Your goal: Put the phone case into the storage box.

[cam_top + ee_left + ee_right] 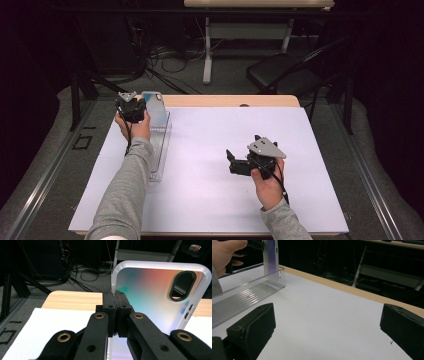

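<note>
Item: phone case (152, 297), iridescent back, frosted rim, camera cutout. My left gripper (115, 312) pinches its edge, jaws clamped flat on the rim; the left gripper view alone shows this. In the right gripper view I see the case standing upright at the far end of the clear tray (249, 296), its lower end inside. My right gripper (234, 161) hangs over the white mat (210, 150), jaws wide apart, holding nothing. The case's top is cut off there.

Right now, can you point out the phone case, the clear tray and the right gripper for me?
phone case (152, 297): left gripper view, on its iridescent back panel.
clear tray (249, 293): right gripper view, on its ribbed floor near the far end.
right gripper (239, 161): high view, between its open jaw tips.
</note>
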`<state>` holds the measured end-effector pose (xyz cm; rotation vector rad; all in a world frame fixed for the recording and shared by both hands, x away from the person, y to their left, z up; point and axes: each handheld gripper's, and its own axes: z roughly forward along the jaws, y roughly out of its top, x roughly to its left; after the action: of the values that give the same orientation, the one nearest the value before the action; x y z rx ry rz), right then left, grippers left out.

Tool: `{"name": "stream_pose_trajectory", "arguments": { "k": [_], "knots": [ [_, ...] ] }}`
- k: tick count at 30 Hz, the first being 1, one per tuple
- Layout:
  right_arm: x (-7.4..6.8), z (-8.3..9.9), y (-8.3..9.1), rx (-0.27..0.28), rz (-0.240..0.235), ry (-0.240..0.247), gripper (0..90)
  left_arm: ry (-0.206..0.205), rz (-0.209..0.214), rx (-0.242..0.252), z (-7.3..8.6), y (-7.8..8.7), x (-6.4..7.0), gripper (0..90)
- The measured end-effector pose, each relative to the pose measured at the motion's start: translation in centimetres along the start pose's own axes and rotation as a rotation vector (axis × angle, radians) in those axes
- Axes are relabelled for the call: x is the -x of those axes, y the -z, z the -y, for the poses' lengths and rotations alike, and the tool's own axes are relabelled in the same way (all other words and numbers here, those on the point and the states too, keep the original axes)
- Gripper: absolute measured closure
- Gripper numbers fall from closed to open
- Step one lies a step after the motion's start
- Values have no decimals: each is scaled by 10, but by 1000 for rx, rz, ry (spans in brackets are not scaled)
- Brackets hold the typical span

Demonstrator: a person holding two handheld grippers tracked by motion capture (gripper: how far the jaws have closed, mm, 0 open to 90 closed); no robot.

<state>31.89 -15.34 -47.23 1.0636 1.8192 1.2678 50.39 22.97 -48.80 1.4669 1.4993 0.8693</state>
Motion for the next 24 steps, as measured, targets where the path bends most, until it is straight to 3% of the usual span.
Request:
{"name": "stream_pose_trajectory", "arguments": {
  "k": [24],
  "knots": [
    [-2,2,-2,-11,-5,10,3,-21,-15,-25,12,-8,1,889]
  ]
}}
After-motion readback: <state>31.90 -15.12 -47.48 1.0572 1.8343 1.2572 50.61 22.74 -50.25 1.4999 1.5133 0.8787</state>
